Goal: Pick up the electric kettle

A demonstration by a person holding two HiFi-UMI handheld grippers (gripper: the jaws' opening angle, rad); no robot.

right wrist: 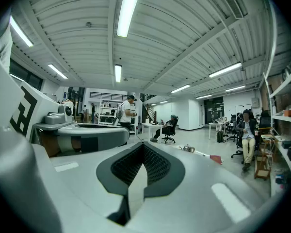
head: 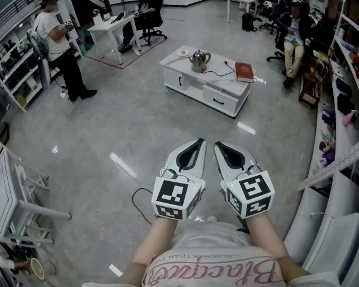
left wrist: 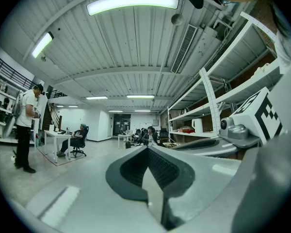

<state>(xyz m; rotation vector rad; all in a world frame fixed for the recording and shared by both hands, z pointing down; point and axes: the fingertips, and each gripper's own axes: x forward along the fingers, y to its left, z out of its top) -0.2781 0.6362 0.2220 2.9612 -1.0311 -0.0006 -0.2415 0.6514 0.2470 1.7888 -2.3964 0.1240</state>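
Far ahead across floor, electric kettle [head: 199, 60] stands on low white table [head: 224, 100], toward its left end. Small plate [head: 182, 52] by far-left corner, red book [head: 244, 71] near right end. Black cord [head: 218, 72] runs from kettle toward book (may tug on lift, my guess). Left gripper [head: 198, 142] and right gripper [head: 218, 143] side by side close to my body, well apart from table. Jaws of both clenched together, nothing between. Task not begun: walk-up, opening jaws, grasp and lift all left.

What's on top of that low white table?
On the table: a metal kettle, a black cord, a red book and a small pale dish. Its drawers are shut, hiding anything inside.
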